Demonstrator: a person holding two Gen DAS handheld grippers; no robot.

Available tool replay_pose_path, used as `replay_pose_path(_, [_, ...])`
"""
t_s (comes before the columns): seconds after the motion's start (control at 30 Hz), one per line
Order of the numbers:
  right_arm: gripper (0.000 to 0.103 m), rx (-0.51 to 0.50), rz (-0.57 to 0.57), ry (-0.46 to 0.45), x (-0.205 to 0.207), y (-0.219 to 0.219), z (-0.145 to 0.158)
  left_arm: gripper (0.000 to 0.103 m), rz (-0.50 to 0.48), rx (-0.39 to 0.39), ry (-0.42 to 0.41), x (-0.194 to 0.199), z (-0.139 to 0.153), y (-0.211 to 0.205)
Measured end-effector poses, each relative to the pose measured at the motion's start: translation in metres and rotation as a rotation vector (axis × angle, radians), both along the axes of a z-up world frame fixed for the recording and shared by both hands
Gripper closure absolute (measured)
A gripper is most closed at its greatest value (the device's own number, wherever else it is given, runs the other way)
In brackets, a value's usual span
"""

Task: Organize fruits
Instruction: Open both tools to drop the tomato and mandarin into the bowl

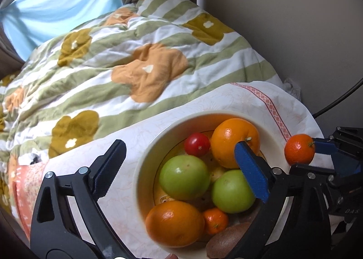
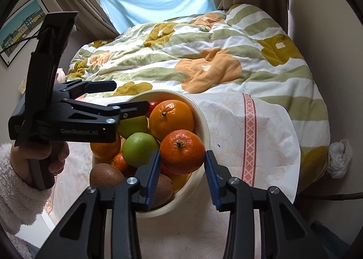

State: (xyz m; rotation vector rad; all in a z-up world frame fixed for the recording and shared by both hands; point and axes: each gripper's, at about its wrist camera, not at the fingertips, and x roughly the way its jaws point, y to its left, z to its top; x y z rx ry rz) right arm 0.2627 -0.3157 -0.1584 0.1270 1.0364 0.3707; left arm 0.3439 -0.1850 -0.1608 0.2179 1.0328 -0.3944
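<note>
A cream bowl holds two oranges, two green apples, a red tomato, a small mandarin and kiwis. My left gripper is open above the bowl, its right finger over the fruit. My right gripper is shut on a mandarin and holds it over the bowl's right rim. That held mandarin also shows in the left wrist view, right of the bowl. The left gripper shows in the right wrist view, open over the bowl's far left side.
The bowl stands on a white patterned cloth with a pink stripe. Behind it lies a green-striped floral quilt on a bed. A wall and a black cable are at the right. A crumpled white bag lies at the cloth's right edge.
</note>
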Motion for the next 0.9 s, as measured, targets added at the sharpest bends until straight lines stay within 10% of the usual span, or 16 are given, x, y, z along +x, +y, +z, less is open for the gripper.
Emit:
replay_pose_path(0.5, [0.067, -0.016, 0.034, -0.019, 0.003, 0.008, 0.014, 0.002, 0.123, -0.072, -0.049, -0.053, 0.053, 0.051])
replay_pose_path(0.9, [0.067, -0.059, 0.055, -0.006, 0.01, 0.013, -0.015, 0.002, 0.197, -0.051, -0.043, -0.079, 0.038, 0.07])
